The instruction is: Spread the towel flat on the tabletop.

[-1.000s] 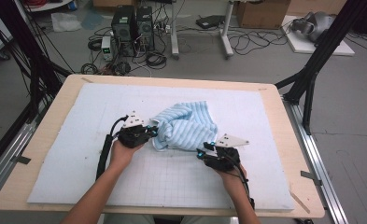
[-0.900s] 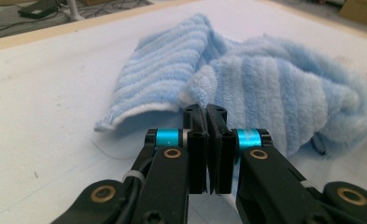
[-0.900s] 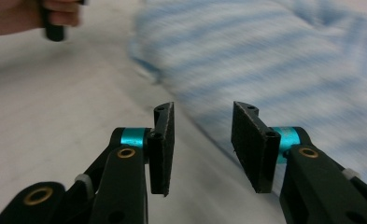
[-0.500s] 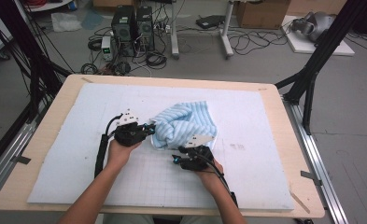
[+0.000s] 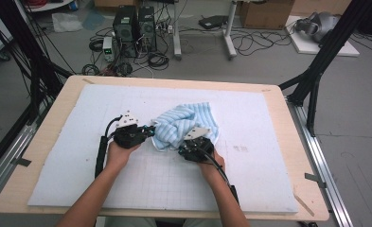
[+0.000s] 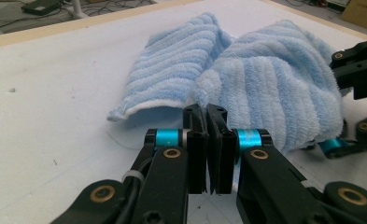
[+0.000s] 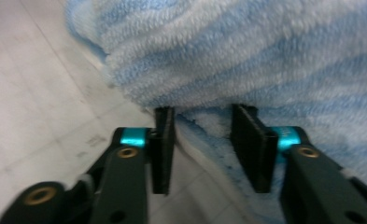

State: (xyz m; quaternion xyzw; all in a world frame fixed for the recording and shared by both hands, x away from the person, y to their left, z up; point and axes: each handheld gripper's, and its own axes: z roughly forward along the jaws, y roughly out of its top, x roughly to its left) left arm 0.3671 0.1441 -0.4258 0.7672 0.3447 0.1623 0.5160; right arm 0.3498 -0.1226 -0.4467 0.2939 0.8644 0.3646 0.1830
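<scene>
Looking down from the high view, I see both forearms coming in from the near edge, each hand wrapped around a black gripper body and angled inward toward the middle of the table. The left gripper (image 5: 149, 130) lies low and nearly level, its jaws clenched together at the left edge of the crumpled light-blue striped terry towel (image 5: 186, 124); in the left gripper view the pads meet with only a sliver between them, and I cannot tell whether any cloth is pinched there. The right gripper (image 5: 189, 144) points away from me into the near edge of the towel; its jaws have just been closing, yet in the right gripper view they stand apart with a fold of the fluffy hem between them, not pressed. The towel is soft, ribbed in pale and deeper blue bands with a white edge, bunched into two humps. It sits near the centre of the white foam mat (image 5: 269, 123), which has a faint grid and covers the pale wooden table (image 5: 295, 142).
</scene>
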